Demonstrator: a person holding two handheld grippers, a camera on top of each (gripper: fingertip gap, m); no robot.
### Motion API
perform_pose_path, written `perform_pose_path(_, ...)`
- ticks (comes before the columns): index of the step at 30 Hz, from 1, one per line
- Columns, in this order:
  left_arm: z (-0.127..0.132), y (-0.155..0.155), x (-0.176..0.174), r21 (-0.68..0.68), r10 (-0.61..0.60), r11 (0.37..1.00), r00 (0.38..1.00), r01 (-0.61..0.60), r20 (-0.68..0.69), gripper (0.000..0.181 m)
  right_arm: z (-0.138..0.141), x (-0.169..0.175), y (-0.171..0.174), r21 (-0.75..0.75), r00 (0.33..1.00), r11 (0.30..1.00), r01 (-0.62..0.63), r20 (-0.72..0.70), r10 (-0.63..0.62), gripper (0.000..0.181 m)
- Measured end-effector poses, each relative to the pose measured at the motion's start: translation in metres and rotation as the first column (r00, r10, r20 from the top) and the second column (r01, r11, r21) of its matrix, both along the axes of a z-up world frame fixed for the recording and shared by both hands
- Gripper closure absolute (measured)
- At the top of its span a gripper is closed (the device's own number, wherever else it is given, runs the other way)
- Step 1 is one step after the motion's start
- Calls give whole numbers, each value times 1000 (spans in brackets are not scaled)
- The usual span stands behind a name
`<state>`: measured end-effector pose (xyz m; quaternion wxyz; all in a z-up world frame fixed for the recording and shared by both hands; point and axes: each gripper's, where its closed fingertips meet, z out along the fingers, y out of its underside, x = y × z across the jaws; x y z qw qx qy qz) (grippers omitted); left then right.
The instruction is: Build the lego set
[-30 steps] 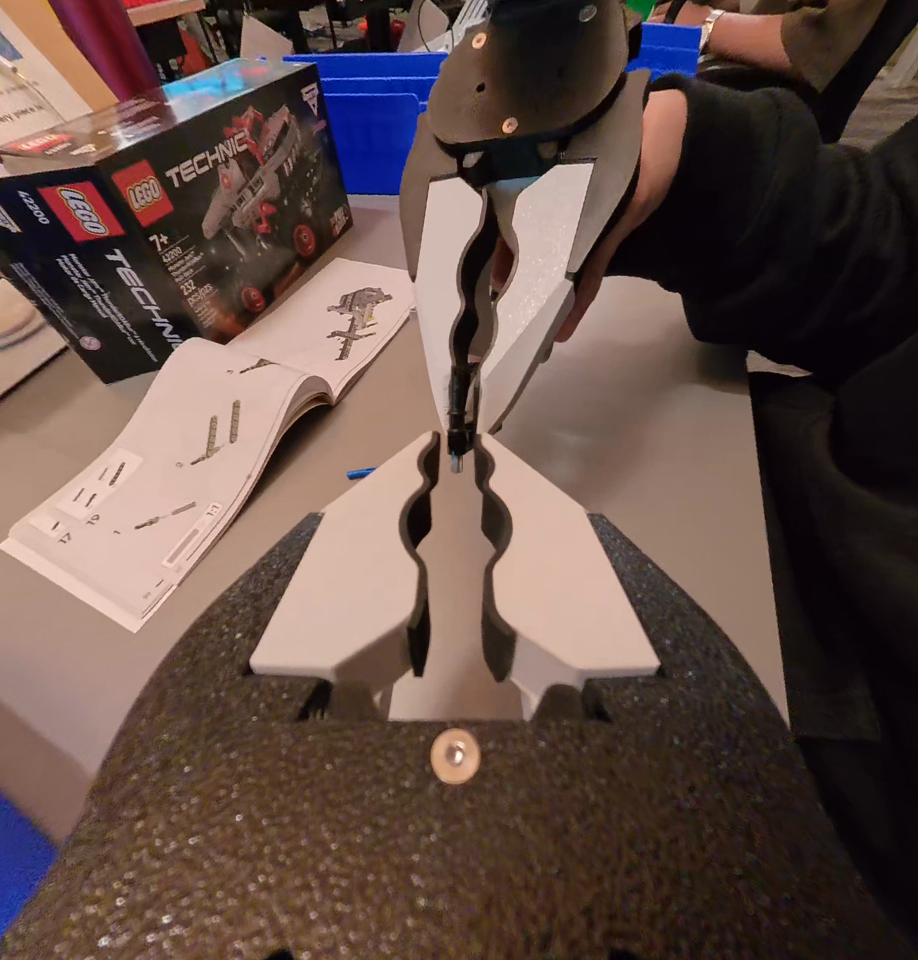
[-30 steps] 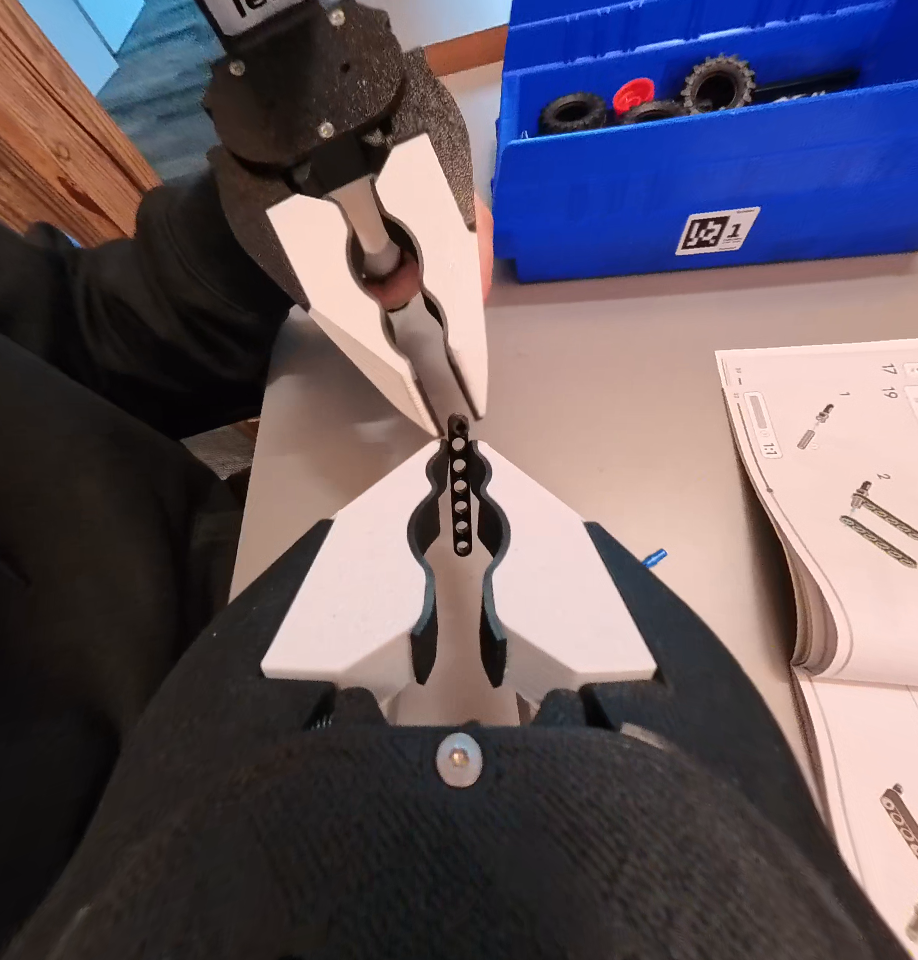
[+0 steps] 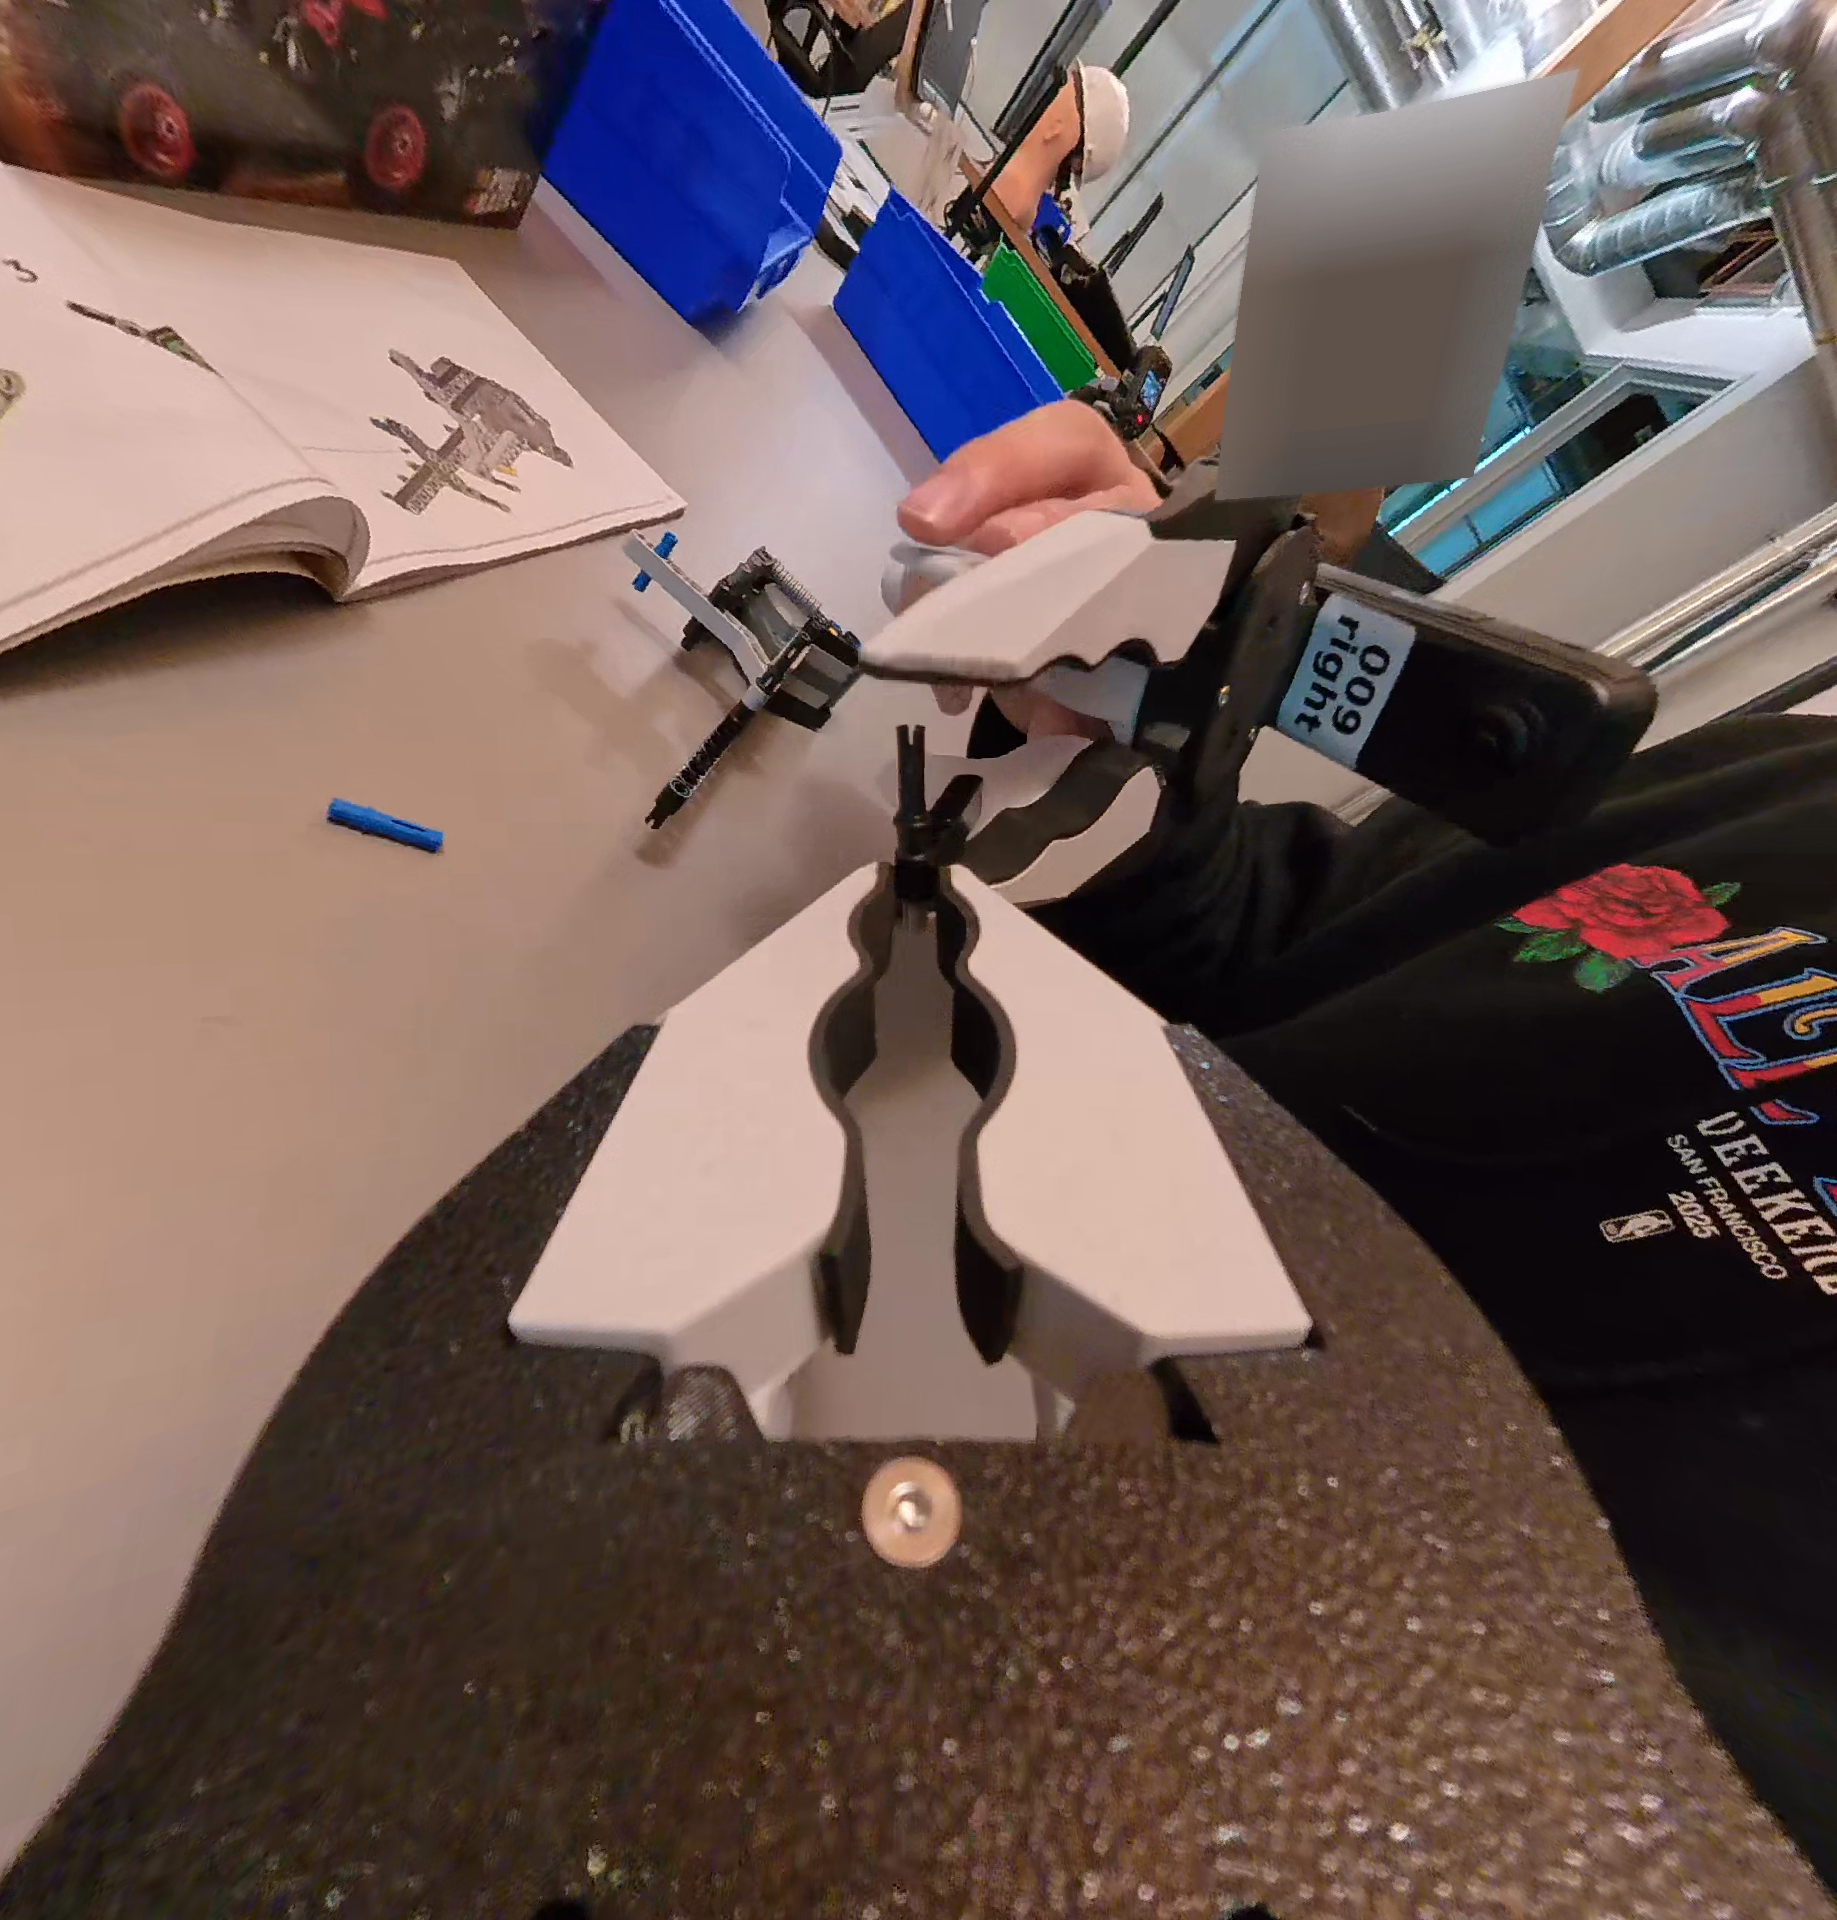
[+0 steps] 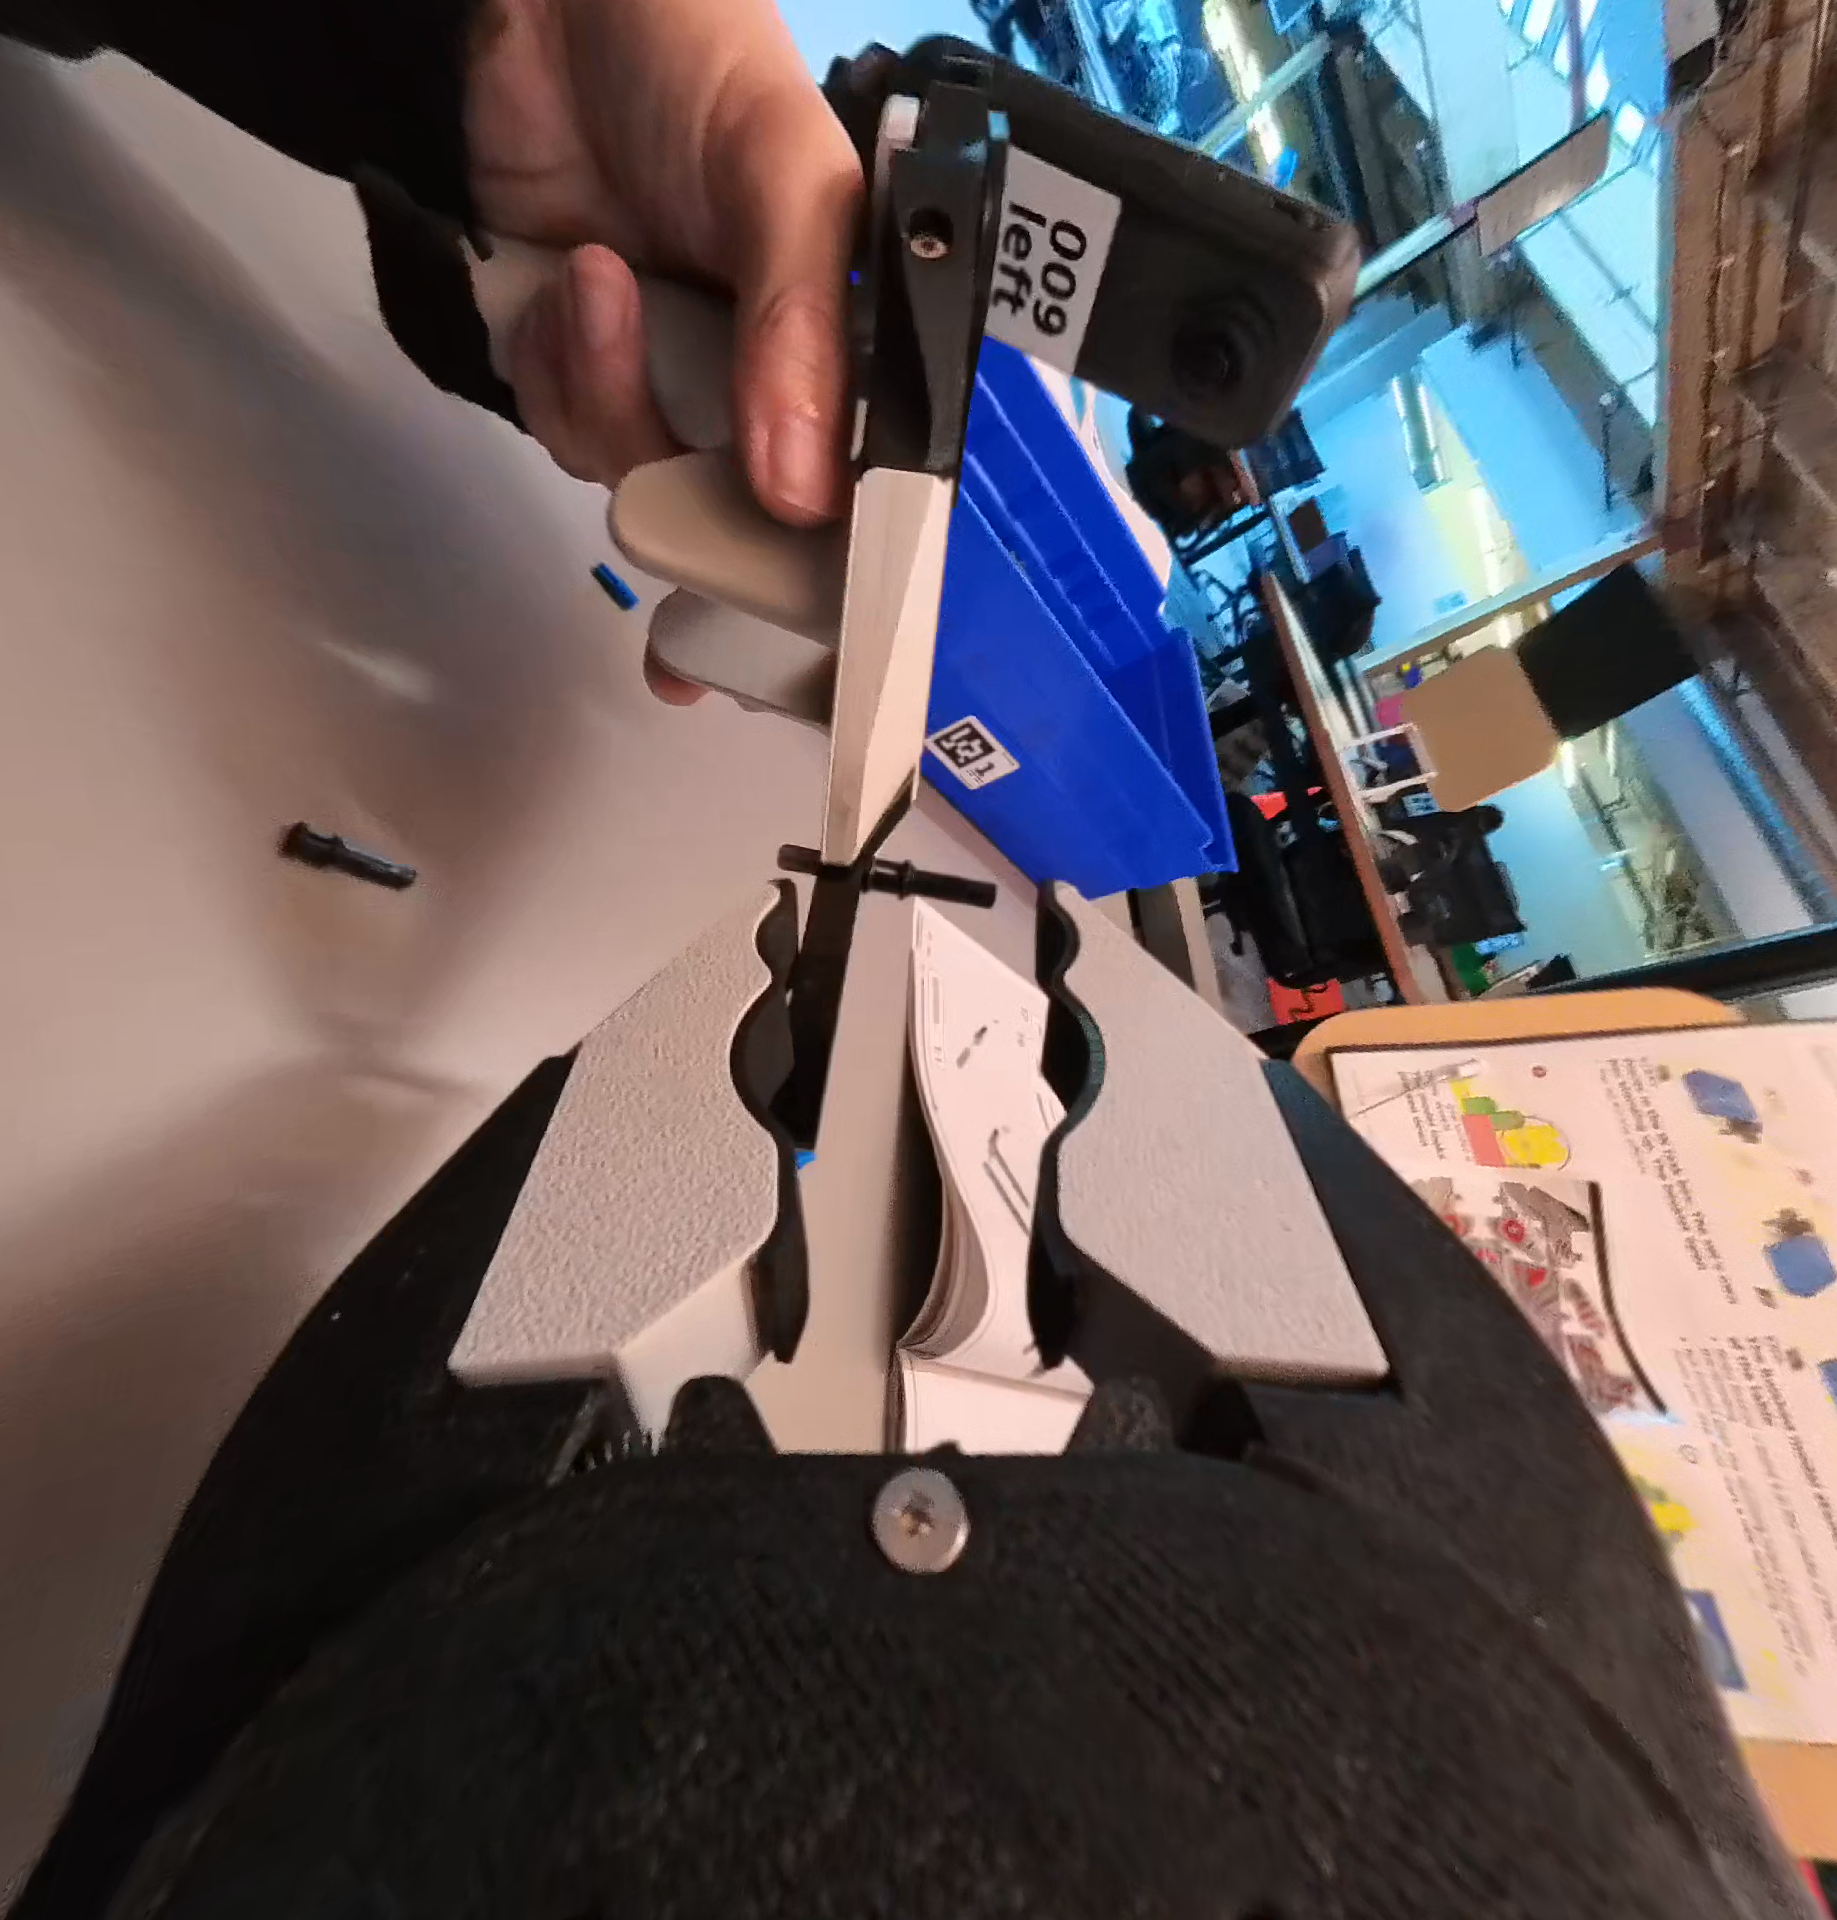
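Left gripper [image 3: 912, 902] clenched on a thin black pin [image 3: 908, 821], tips pinching its lower end; the rest of the pin pokes out past the tips. Right gripper [image 4: 909, 899] spread wide, fingers well apart; a black beam [image 4: 816, 997] lies against the inner face of one finger, the other finger clear of it. Beam's far end meets the pin just at the left gripper's tips; whether pin sits in a beam hole, cannot tell. Both tools held above the grey table [image 3: 218, 987], each in a hand [image 4: 675, 270]. On the table: partly built grey-and-black assembly [image 3: 763, 639] beyond the right gripper's upper finger, loose blue pin [image 3: 384, 828] left of it, a second black pin [image 4: 348, 857] lying loose. Open instruction booklet [image 3: 218, 436] farther out, blue bins [image 3: 685, 156] behind it.
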<state>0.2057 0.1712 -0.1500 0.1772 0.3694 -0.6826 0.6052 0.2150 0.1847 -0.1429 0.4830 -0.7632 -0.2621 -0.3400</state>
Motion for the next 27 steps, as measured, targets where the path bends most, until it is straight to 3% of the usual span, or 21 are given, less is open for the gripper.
perform_pose_path(5, -6, -3, -1, 22, -14, 1000, 1000, 14, -21, 176, -10, -3, -2, -21, 999, 999, -27, 18, 27, 147)
perform_pose_path(8, -11, -6, -3, 39, -28, 999, 999, 29, -39, 176, -13, -2, -2, -36, 997, 999, -20, 77, 23, 135)
perform_pose_path(11, -14, -7, -3, 54, -26, 998, 999, 28, -42, 176, -17, -4, -2, -57, 997, 998, -23, 72, 27, 145)
perform_pose_path(15, -12, -8, 4, 70, 17, 997, 1000, -16, -9, 175, -17, 6, -4, -21, 997, 998, 59, 49, -58, 146)
perform_pose_path(18, -5, -5, 16, 74, 88, 993, 990, -96, 106, 175, -10, 21, -9, 53, 977, 976, 211, -18, -210, 147)
perform_pose_path(22, 2, 13, 25, 202, 138, 957, 936, -211, 324, 166, -9, 33, -22, 93, 914, 918, 385, -176, -365, 147)
perform_pose_path(24, 0, 19, 20, 284, 90, 933, 906, -223, 414, 164, -9, 29, -26, 105, 883, 904, 414, -287, -371, 148)
perform_pose_path(27, -20, 26, 3, 481, -124, 859, 839, -176, 529, 161, -18, 24, -33, 81, 841, 894, 442, -385, -381, 148)
